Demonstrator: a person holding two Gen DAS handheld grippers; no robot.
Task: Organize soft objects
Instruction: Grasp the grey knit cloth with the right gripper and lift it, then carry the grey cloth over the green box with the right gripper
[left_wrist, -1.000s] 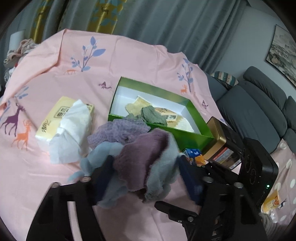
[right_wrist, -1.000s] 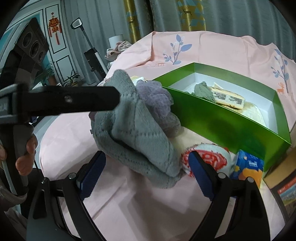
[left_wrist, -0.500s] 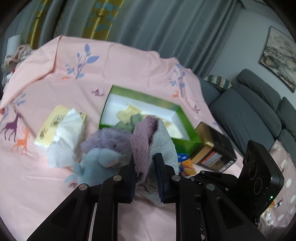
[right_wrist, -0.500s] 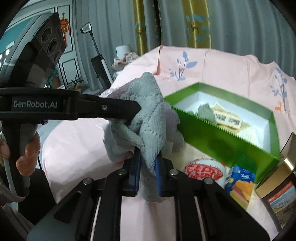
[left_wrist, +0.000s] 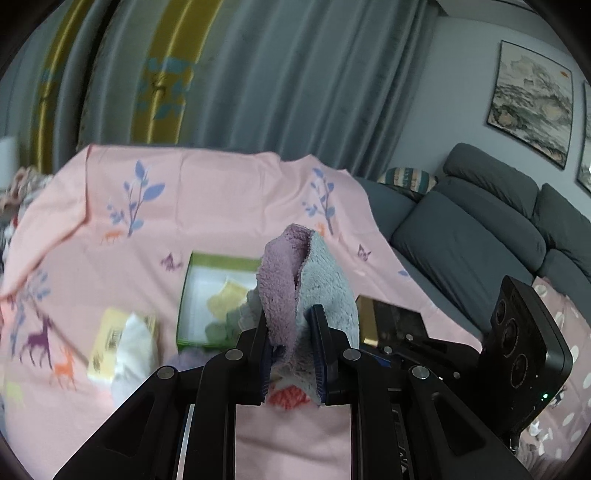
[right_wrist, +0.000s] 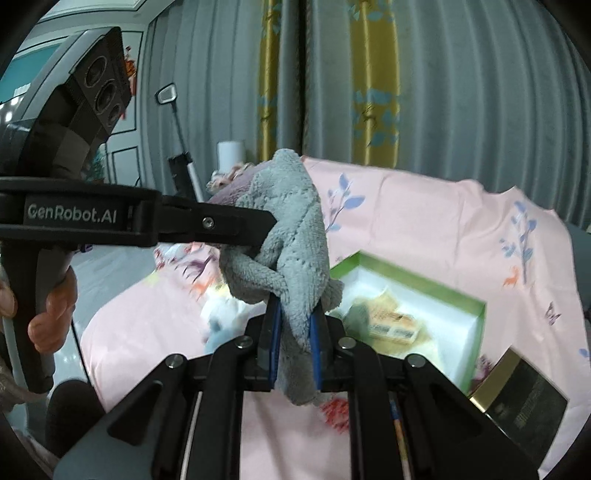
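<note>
A: How many of each thing are being counted?

B: 2 grippers are being seen, and 1 towel (left_wrist: 325, 291), grey on one face and mauve on the other. 1 green box (left_wrist: 184, 295), 1 tissue pack (left_wrist: 110, 332) and 1 gold-edged black box (left_wrist: 391, 325) are being shown on the pink cloth (left_wrist: 221, 199) covering the bench.

A: How are the fingers being kept?

B: The left gripper (left_wrist: 293, 350) is being kept clamped on the towel, with both blue pads pressed into a fold of it. The right gripper (right_wrist: 294, 345) is likewise being closed on a lower grey corner of the same towel (right_wrist: 295, 221). In the right wrist view, the left gripper (right_wrist: 269, 227) is being seen from the side, biting the towel's upper part.

A: Where is the towel being held?

B: It is being held up in the air between the 2 grippers, above the pink cloth and in front of the green box (right_wrist: 476, 314).

A: What is being kept in the containers?

B: Inside the green box, on its white floor, 1 yellowish cloth (left_wrist: 225, 302), 1 grey-green cloth (left_wrist: 218, 328) and 1 tan labelled packet (right_wrist: 393, 325) are being shown. White tissue (left_wrist: 135, 343) is being seen spilling from the tissue pack. What the gold-edged black box (right_wrist: 524, 406) contains cannot be told.
</note>
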